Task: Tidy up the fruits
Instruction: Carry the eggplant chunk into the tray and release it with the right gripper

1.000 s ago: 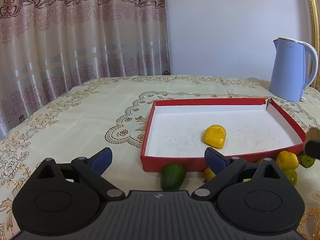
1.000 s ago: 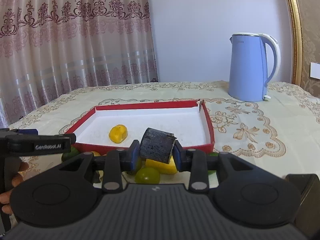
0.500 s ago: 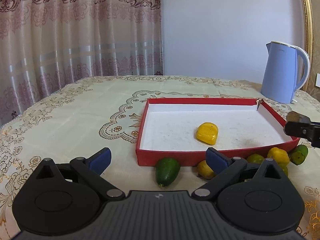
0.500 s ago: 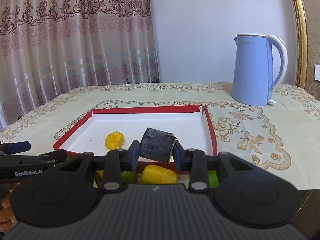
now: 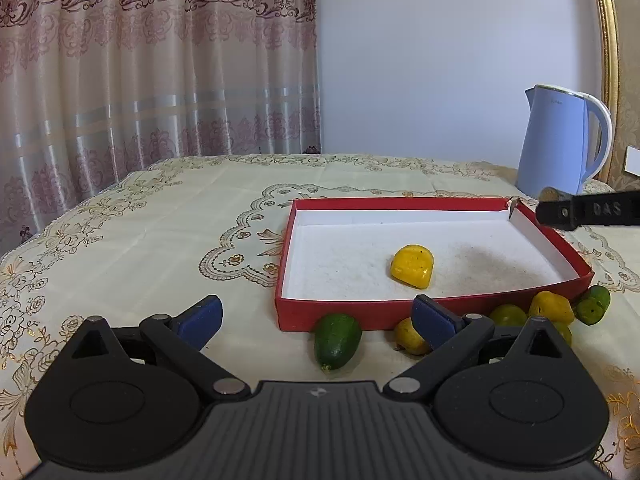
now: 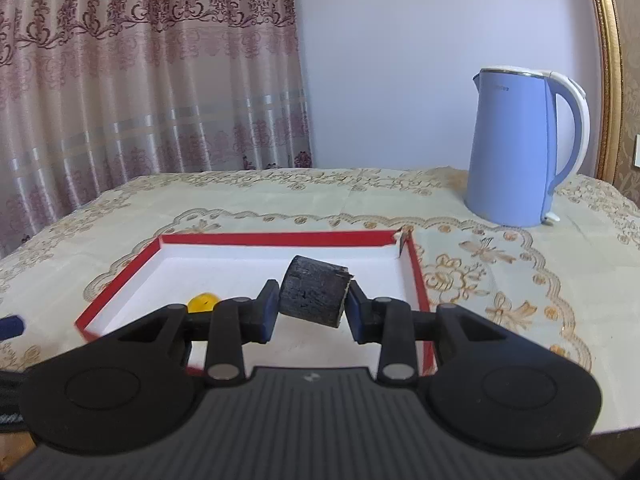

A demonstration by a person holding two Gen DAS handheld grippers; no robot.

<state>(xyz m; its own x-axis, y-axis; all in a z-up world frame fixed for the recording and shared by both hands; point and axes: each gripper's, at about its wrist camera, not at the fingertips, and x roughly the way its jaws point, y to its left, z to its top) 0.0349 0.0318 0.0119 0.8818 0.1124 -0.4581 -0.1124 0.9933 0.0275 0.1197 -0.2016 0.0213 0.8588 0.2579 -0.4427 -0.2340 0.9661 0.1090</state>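
On the embroidered tablecloth (image 5: pixel 160 232), listed from left to right:

1. left gripper (image 5: pixel 316 316): blue pads spread wide, nothing between them, low over the near edge of the cloth.
2. green avocado (image 5: pixel 337 340): lying on the cloth, touching the front wall of the tray.
3. red tray (image 5: pixel 400 314): shallow, white inside, holding 1 yellow fruit (image 5: pixel 412 266) right of centre.
4. small yellow fruit (image 5: pixel 408 336): just outside the front wall, partly hidden by the left gripper's right pad.
5. loose fruits (image 5: pixel 550 308): a cluster of yellow and green pieces by the tray's front right corner; the exact count cannot be told.
6. right gripper (image 6: pixel 312 308): pressed onto a dark cylindrical piece (image 6: pixel 314 296), held tilted above the tray's floor.
7. blue kettle (image 6: pixel 516 152): upright on the cloth, behind the tray's far right corner, well apart from it.
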